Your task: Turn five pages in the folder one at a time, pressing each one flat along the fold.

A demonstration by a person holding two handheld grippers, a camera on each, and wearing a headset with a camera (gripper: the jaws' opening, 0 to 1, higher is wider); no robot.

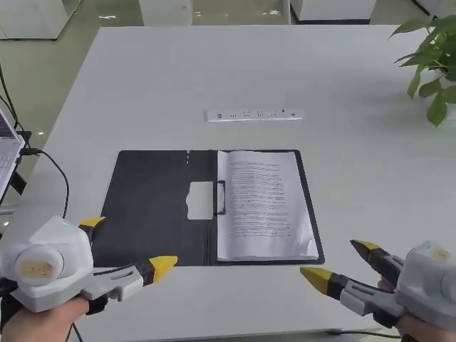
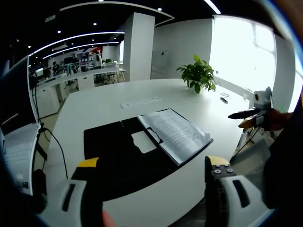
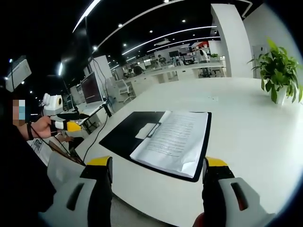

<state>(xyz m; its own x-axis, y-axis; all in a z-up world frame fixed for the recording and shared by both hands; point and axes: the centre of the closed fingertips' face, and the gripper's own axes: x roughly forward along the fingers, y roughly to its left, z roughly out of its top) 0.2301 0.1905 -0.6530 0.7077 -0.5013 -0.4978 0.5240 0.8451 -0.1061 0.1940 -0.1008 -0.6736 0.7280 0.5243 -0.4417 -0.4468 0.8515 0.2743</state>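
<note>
A black folder [image 1: 157,206] lies open on the white table, its stack of printed pages [image 1: 263,203] on the right half under a clip [image 1: 220,197]. The folder [image 2: 123,156] and pages [image 2: 175,132] lie ahead of the left gripper's jaws; the right gripper view shows the folder [image 3: 128,135] and pages [image 3: 175,139] too. My left gripper [image 1: 128,246] is open at the folder's near left corner, nothing between its yellow tips. My right gripper [image 1: 340,260] is open just off the folder's near right corner, also holding nothing.
A white power strip [image 1: 254,115] lies beyond the folder. A potted plant [image 1: 433,64] stands at the far right. A laptop [image 1: 7,146] with a black cable [image 1: 57,174] sits off the left edge. The near table edge [image 1: 235,333] runs just below the grippers.
</note>
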